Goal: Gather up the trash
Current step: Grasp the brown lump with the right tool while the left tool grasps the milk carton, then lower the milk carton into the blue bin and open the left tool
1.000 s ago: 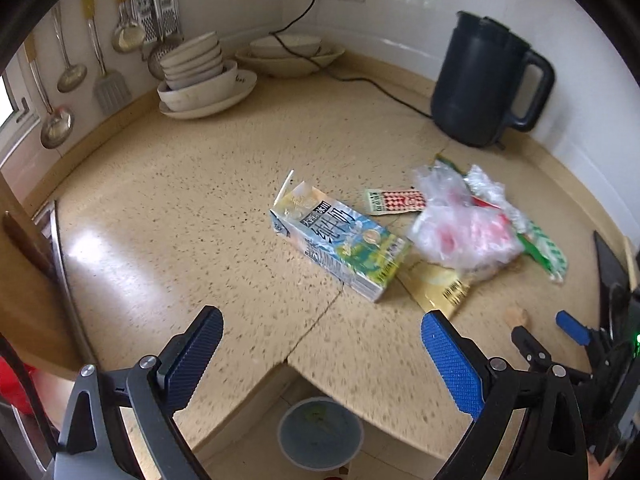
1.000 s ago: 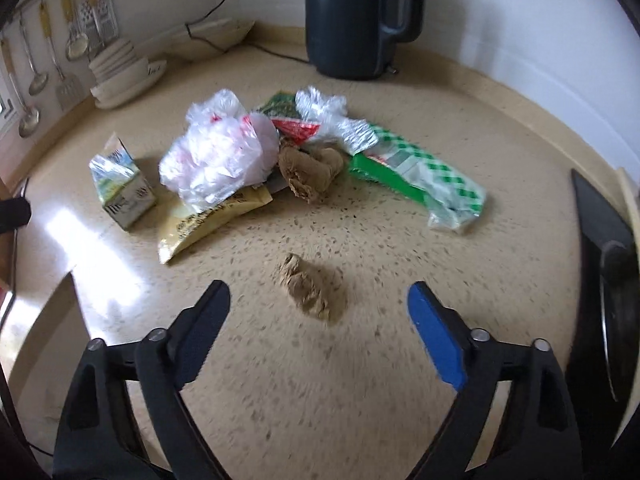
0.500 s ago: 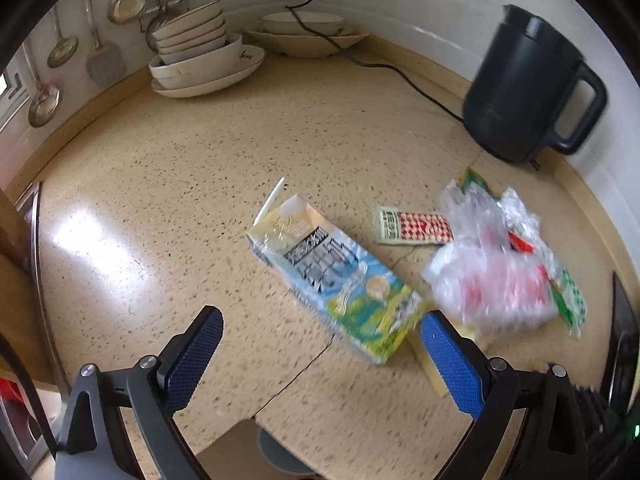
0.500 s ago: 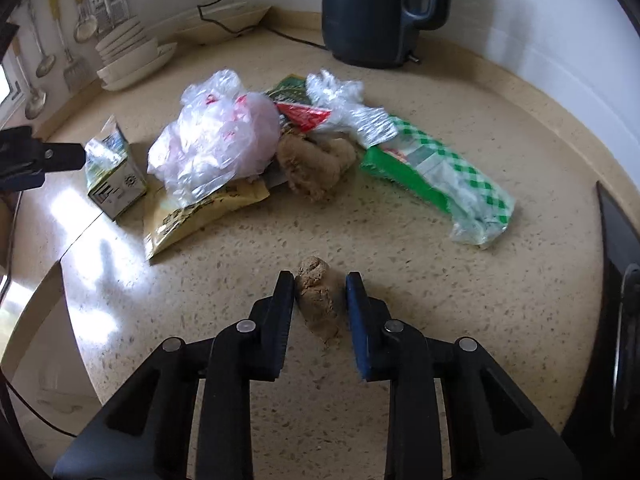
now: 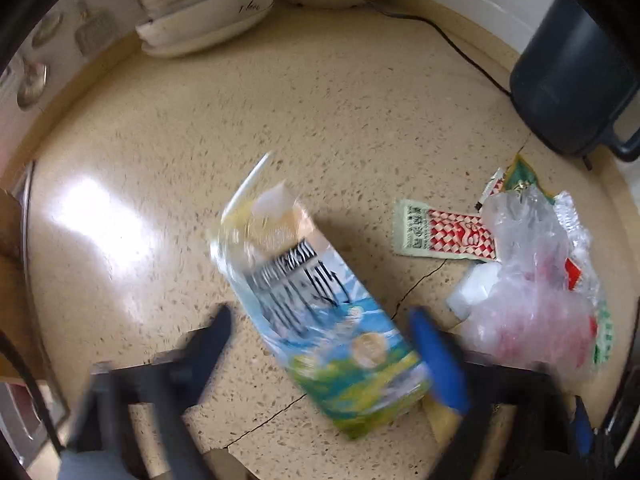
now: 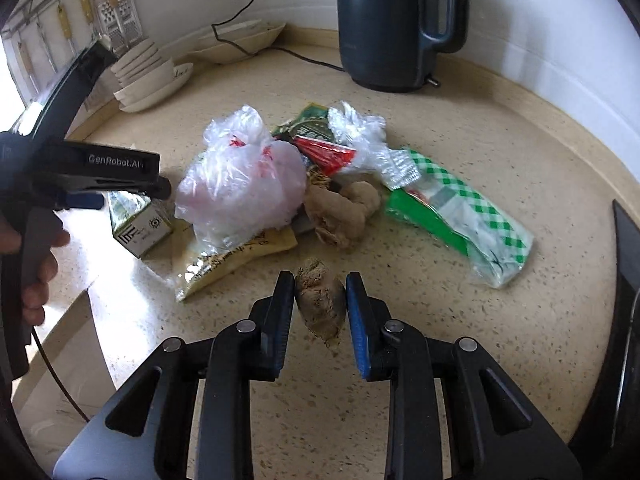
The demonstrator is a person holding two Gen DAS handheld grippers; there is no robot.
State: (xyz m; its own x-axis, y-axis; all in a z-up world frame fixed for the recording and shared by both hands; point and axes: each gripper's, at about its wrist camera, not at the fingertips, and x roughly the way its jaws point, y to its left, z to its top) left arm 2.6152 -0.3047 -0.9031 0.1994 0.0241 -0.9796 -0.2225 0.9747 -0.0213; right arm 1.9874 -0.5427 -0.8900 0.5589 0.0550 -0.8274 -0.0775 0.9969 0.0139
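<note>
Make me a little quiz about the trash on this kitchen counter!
1. True or false: the right claw grips the brown crumpled wad.
2. What does the white plastic bag partly rest on? A) the yellow packet B) the stack of bowls C) the kettle
3. Is the milk carton standing upright or lying down?

Key:
1. True: the claw, just closed, presses the wad from both sides.
2. A
3. Lying down, on its side.
</note>
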